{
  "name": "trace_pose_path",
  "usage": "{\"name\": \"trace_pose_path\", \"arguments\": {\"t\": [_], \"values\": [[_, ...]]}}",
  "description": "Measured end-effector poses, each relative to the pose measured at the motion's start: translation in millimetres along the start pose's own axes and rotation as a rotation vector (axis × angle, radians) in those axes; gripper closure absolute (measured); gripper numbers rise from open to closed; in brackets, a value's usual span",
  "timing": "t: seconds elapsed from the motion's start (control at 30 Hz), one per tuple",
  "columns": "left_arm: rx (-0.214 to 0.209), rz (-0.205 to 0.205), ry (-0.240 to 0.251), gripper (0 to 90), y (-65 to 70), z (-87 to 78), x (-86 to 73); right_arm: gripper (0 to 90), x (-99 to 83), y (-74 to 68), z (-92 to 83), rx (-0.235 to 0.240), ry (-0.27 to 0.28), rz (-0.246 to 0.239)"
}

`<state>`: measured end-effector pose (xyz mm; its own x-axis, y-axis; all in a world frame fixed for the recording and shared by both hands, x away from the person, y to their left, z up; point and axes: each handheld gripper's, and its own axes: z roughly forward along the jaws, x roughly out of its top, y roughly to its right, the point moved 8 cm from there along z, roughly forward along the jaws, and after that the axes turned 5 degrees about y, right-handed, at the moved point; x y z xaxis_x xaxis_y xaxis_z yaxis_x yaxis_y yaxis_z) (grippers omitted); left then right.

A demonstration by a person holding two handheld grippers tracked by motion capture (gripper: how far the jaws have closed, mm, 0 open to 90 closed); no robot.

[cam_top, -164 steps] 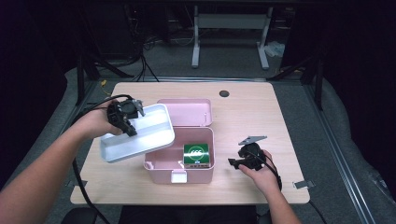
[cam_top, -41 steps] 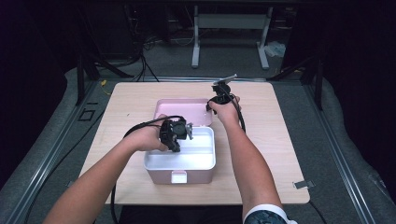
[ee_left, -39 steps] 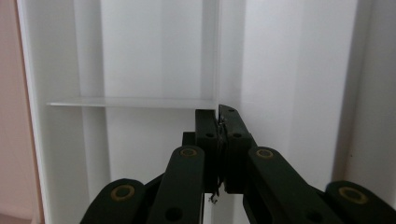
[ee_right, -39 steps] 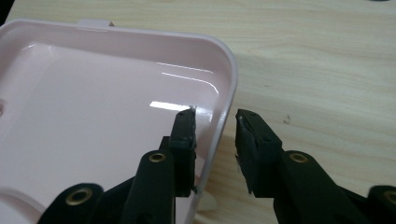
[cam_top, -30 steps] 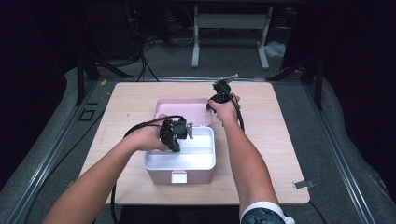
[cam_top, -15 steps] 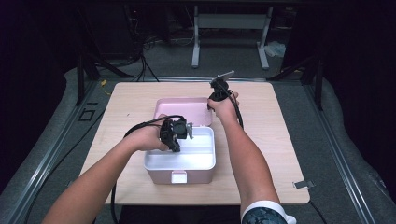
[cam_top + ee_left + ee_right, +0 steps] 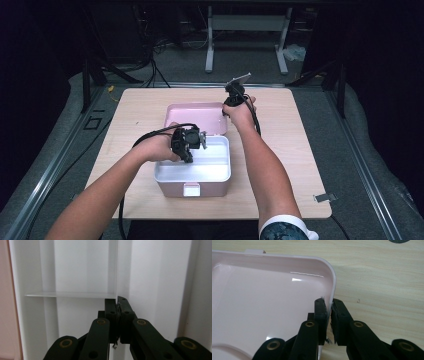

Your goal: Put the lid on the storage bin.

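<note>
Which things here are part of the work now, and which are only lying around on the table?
In use:
- pink box
- white tray seated in the box, its divider pinched by the left gripper
- open pink lid, its rim clamped by the right gripper

Lying about:
- metal clip at the table's near right edge
- dark round spot beyond the lid

One wooden table [image 7: 280, 150] sits at the centre of the high view, and on it stands one pink box [image 7: 192, 189] with one open pink lid [image 7: 192, 117] lying behind it. One white tray [image 7: 210, 167] rests in the box. Two grippers appear, one left gripper [image 7: 192, 145] at centre and one right gripper [image 7: 232, 97] above centre, and one dark round spot [image 7: 398, 241] marks the table at the upper right of the right gripper view.
</note>
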<state>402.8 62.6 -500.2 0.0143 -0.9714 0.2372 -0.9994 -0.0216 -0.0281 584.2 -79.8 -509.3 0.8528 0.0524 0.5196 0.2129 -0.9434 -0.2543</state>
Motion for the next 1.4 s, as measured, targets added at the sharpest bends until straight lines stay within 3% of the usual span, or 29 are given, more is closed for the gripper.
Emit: {"name": "trace_pose_path", "arguments": {"t": [0.2,0.4,0.5,0.53,0.57,0.6,0.63,0.67,0.77,0.83,0.97,1.1,1.2,1.3,1.4], "values": [[-0.003,-0.001,0.002,87.8,0.2,0.1,-0.1,83.6,3.1,-2.0,-9.0,0.005,0.028,-0.015],[0.002,0.001,0.002,87.8,0.3,0.1,-0.1,84.5,7.9,-8.2,-28.6,0.006,0.070,-0.062],[0.001,0.001,0.000,87.8,0.4,0.1,-0.1,84.8,10.2,-10.9,-41.3,0.035,0.114,-0.074],[0.002,0.001,0.000,87.8,0.4,0.1,-0.1,85.0,8.9,-11.7,-47.9,0.073,0.093,-0.073],[0.004,0.001,0.000,87.8,0.5,0.2,-0.1,85.2,10.6,-11.9,-50.3,0.066,0.133,-0.072],[0.005,0.002,-0.003,87.8,0.5,-0.1,-0.2,85.3,8.8,-13.4,-57.6,0.098,0.116,-0.076],[0.008,0.000,0.002,87.8,0.7,0.2,-0.1,85.6,9.6,-14.5,-62.0,0.094,0.154,-0.080],[0.010,0.001,0.003,87.8,0.6,0.3,-0.1,85.7,7.4,-16.2,-69.5,0.113,0.151,-0.095],[0.013,0.001,0.003,87.8,0.8,0.3,-0.2,86.1,3.4,-20.1,-85.6,0.108,0.245,-0.140],[0.015,0.001,-0.001,87.8,0.9,-0.1,-0.4,86.4,-2.1,-23.1,-96.7,0.131,0.279,-0.165],[0.032,0.004,-0.001,87.6,1.6,-0.6,-0.6,86.5,-13.4,-30.0,-115.8,0.113,0.355,-0.234],[0.075,0.000,0.013,86.7,3.7,-0.4,-1.4,86.8,-28.3,-35.6,-132.8,0.113,0.414,-0.297],[0.111,-0.014,0.016,85.3,5.3,-1.0,-1.6,87.1,-38.8,-37.6,-140.5,0.122,0.445,-0.307],[0.138,-0.049,0.028,80.6,4.7,-2.3,-4.6,87.1,-44.9,-39.8,-144.8,0.098,0.471,-0.328],[0.129,-0.079,0.016,74.3,5.2,-4.9,-9.5,87.1,-46.7,-39.9,-145.7,0.103,0.475,-0.333]]}}
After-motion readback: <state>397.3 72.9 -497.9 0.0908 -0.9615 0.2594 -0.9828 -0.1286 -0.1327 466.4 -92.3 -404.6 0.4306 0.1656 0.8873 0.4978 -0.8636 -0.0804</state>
